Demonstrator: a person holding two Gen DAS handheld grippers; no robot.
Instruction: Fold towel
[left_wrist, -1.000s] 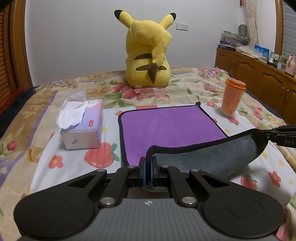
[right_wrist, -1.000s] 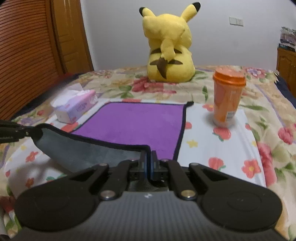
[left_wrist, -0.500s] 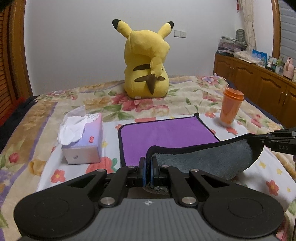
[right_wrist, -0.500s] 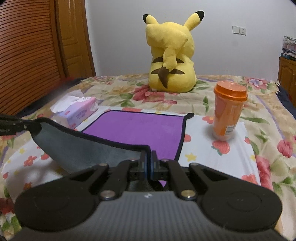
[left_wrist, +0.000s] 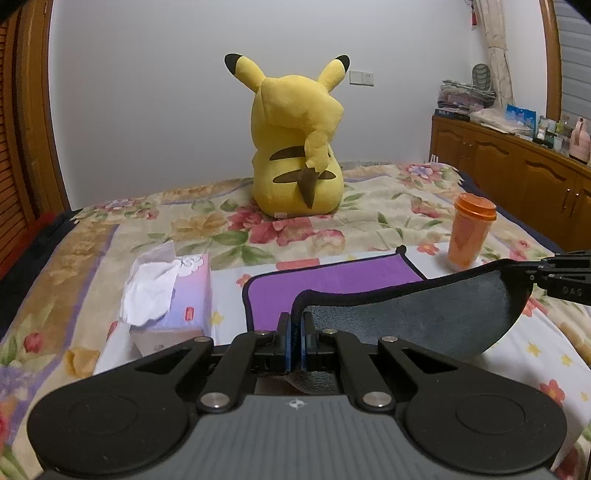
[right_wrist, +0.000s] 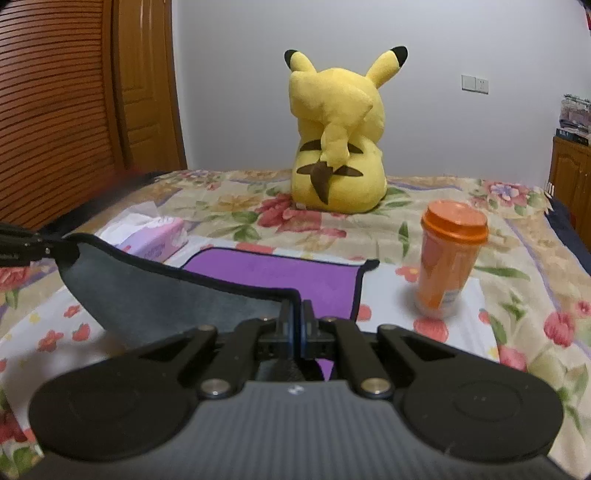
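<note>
The towel (left_wrist: 332, 284) is purple on top and grey underneath, with a dark hem. Its far part lies flat on the flowered bed. Its near edge is lifted, grey side (left_wrist: 417, 317) showing. My left gripper (left_wrist: 295, 332) is shut on the near left corner. My right gripper (right_wrist: 299, 325) is shut on the near right corner; it also shows at the right edge of the left wrist view (left_wrist: 561, 275). The towel (right_wrist: 273, 273) sags between the two grippers; the left gripper shows at the left edge of the right wrist view (right_wrist: 26, 245).
A yellow Pikachu plush (left_wrist: 295, 147) sits at the far side of the bed. A tissue box (left_wrist: 173, 295) lies left of the towel. An orange lidded cup (left_wrist: 467, 232) stands to its right. A wooden cabinet (left_wrist: 517, 173) lines the right wall.
Both grippers have risen with the towel's near edge, lifting more of it; the flat purple part looks shorter. Both stay shut on their corners.
</note>
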